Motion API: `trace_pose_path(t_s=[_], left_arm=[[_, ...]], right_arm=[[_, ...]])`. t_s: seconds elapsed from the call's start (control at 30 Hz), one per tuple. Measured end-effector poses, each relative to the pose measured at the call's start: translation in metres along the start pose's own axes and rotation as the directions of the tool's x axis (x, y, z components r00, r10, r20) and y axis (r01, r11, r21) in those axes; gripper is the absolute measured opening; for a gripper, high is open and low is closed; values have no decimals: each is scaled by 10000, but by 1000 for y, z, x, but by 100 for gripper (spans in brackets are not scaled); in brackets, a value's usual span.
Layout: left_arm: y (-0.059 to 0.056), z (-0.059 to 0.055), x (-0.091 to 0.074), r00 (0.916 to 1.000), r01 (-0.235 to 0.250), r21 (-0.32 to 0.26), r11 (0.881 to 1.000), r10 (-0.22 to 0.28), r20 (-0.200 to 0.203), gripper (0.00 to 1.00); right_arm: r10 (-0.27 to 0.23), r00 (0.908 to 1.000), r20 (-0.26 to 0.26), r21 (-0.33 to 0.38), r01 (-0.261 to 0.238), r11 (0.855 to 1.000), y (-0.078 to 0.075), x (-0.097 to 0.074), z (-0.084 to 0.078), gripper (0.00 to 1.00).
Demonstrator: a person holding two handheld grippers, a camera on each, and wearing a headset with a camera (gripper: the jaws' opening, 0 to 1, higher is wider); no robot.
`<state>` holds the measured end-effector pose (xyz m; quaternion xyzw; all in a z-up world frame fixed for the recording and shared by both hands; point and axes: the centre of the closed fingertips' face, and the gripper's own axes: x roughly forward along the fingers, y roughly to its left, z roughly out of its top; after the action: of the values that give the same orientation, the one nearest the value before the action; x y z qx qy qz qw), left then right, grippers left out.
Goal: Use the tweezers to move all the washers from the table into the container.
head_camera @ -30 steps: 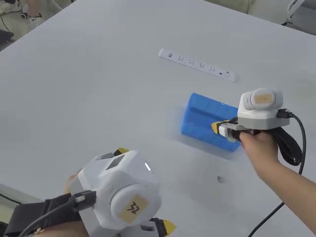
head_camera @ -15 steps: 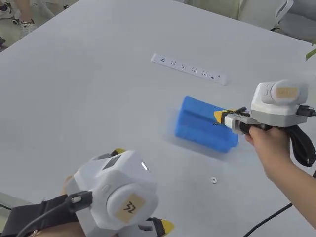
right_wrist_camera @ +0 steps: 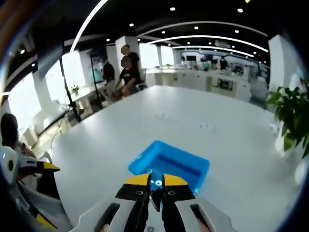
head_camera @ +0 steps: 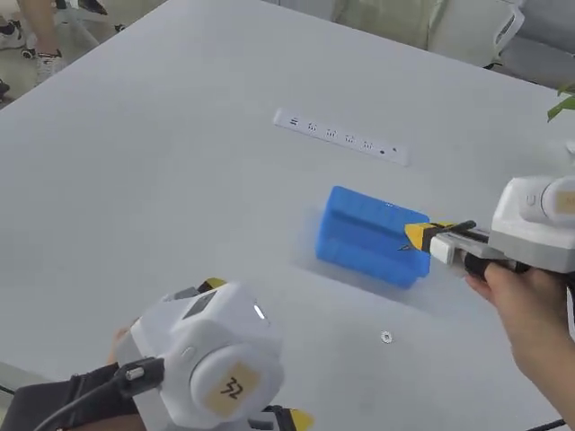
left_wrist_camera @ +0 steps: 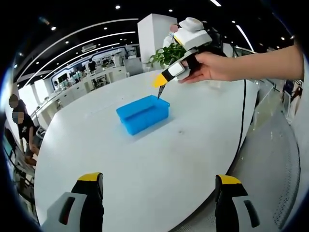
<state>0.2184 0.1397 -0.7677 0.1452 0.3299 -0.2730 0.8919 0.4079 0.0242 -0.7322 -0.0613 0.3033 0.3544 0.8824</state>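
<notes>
Over the right end of the blue container (head_camera: 358, 259), the right hand-held gripper (head_camera: 419, 235) was held clamped on the tweezers (right_wrist_camera: 155, 194), their tip pointed down at the rim. One washer (head_camera: 386, 338) was seen lying on the white counter (head_camera: 180, 180), near the container. The left hand-held gripper (left_wrist_camera: 158, 180) was held low with jaws spread wide, nothing gripped
</notes>
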Motion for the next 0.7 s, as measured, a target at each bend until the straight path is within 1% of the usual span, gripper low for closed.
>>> trace_pose_path(t_s=[0.07,0.1,0.17,0.23,0.3,0.47,0.6,0.7], left_arm=[[0,1,1,10000,14,20,10000,-14,-3,99],[0,1,1,10000,25,24,10000,-25,9,99],[-1,2,1,10000,50,22,10000,-50,19,99],[-1,2,1,10000,60,36,10000,-60,7,99],[-2,2,1,10000,83,62,9999,-83,-10,99],[-3,0,2,9999,134,73,9999,-133,-70,99],[-4,0,3,9998,169,90,9998,-168,-94,99],[-4,0,3,9998,151,90,9998,-150,-116,99]], right_arm=[[-16,10000,-97,30,17,10000,0,-3,-6,5],[-16,9999,-162,79,17,10000,1,-8,-9,5],[-13,9997,-228,128,16,9999,2,-8,-15,5],[-45,9994,-333,131,50,9999,5,-12,-20,5],[-42,9990,-448,164,49,9999,2,-12,-25,5],[10,9976,-693,165,1,9999,12,-12,-40,5],[107,9949,-1005,376,-69,9993,18,-8,-57,5],[122,9910,-1330,448,-63,9990,21,-7,-72,5]])
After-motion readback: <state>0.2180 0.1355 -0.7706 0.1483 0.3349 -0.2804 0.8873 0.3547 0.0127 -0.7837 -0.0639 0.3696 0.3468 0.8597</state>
